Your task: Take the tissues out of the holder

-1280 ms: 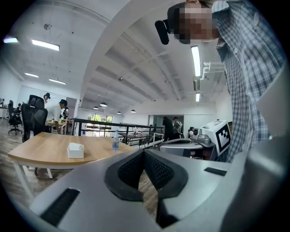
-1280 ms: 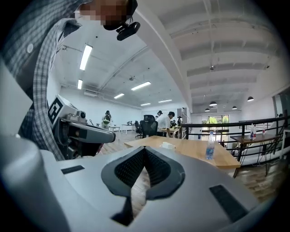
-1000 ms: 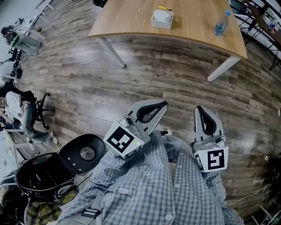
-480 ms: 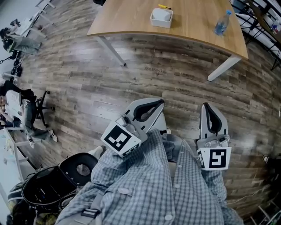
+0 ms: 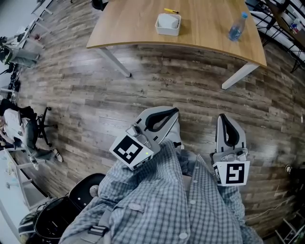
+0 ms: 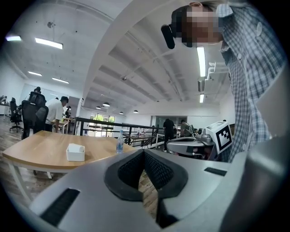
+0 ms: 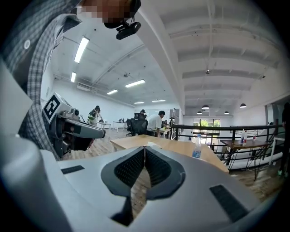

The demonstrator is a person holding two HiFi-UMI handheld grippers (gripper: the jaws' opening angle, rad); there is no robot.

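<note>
In the head view we are holding the left gripper point(image 5: 174, 111) and the right gripper point(image 5: 222, 117) low in front of our checked shirt point(image 5: 157, 200), both pointing toward the table point(image 5: 138, 28). Each one's jaws are lying together with nothing between them, and both are hanging over the plank floor point(image 5: 95, 90), touching nothing. The holder point(image 5: 162, 29) is sitting on the table well ahead of the grippers, with the white tissues point(image 5: 168, 20) in it. A yellow pen point(image 5: 170, 10) is lying just behind it and a bottle point(image 5: 237, 26) is standing off to its right. Each gripper's cube is showing a black-and-white square marker without words. A faint print on the floor near the table is too small to read.

In the left gripper view the ribbed pads point(image 6: 156, 170) are meeting at their tips, gripping nothing. Beyond them the holder point(image 6: 75, 152) is resting on the table, the bottle point(image 6: 119, 143) to its right, its label unreadable. The right gripper's cube point(image 6: 222, 134) is showing at the right.

In the right gripper view the jaws are likewise closed to a thin seam and are empty. The table and bottle point(image 7: 196, 147) are lying beyond them, and the left gripper is showing at the left.
</note>
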